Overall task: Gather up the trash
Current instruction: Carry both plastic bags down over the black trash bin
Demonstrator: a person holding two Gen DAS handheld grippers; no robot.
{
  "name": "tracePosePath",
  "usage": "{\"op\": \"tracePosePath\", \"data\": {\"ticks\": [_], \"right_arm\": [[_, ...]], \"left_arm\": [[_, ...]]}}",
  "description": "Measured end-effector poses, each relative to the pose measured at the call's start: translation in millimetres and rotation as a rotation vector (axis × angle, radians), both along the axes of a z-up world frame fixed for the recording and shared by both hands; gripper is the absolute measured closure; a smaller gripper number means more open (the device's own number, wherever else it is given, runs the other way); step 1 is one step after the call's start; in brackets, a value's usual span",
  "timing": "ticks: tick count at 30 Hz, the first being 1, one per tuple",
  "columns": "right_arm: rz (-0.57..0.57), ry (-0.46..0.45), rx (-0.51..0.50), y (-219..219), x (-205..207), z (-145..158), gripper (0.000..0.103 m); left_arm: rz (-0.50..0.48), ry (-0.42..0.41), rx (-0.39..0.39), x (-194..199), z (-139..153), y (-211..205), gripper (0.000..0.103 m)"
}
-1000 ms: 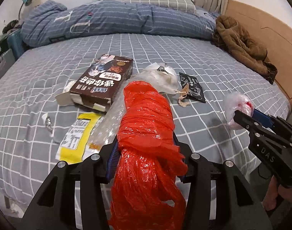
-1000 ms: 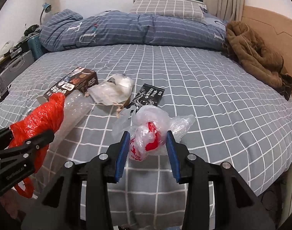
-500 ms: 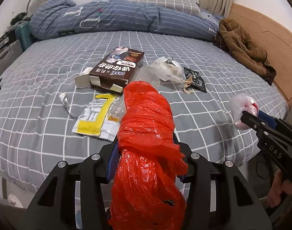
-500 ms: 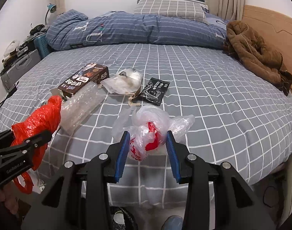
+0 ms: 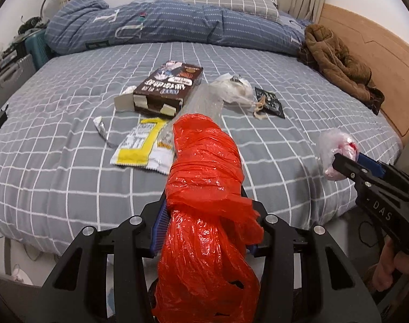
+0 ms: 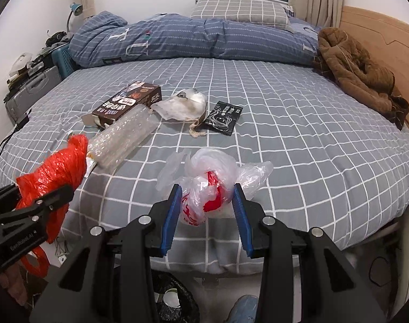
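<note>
Trash bin point(image 6: 174, 298) sits on the floor straight below the right gripper point(image 6: 207, 207) clamping a crumpled clear bag point(image 6: 204, 188), the left gripper point(image 5: 204, 228) clamping a red bag point(image 5: 204, 188).

Two held bags point(image 6: 207, 193), one box point(image 5: 169, 88), three wrappers point(image 5: 139, 145).

A crumpled bright red plastic bag point(image 5: 204, 188) at 6 o'clock, above a grey bedsheet with a white grid point(image 5: 56, 175). At 11 o'clock, a dark brown printed carton point(image 5: 169, 86); at 9 o'clock, a yellow-and-white wrapper point(image 5: 139, 145). A clear bag with red print point(image 6: 207, 188), a black sachet with white line art point(image 6: 223, 117), a blue striped duvet point(image 6: 204, 37), a brown jacket point(image 6: 357, 72).
</note>
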State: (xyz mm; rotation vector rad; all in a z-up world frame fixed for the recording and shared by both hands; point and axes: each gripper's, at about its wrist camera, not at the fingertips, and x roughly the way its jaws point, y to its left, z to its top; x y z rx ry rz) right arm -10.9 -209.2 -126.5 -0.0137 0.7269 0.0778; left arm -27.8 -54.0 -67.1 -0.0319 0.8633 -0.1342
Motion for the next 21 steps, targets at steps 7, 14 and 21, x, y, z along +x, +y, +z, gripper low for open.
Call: {"op": "tracePosePath", "data": {"ticks": [7, 14, 21], "right_arm": [[0.004, 0.018, 0.017, 1, -16, -6, 0.066], [0.004, 0.064, 0.019, 3, -30, -21, 0.066], [0.011, 0.086, 0.024, 6, -43, -29, 0.066]], "left_arm": [[0.006, 0.01, 0.017, -12, -7, 2, 0.059], [0.011, 0.044, 0.02, -21, -19, 3, 0.059], [0.006, 0.066, 0.013, -36, -26, 1, 0.059]]}}
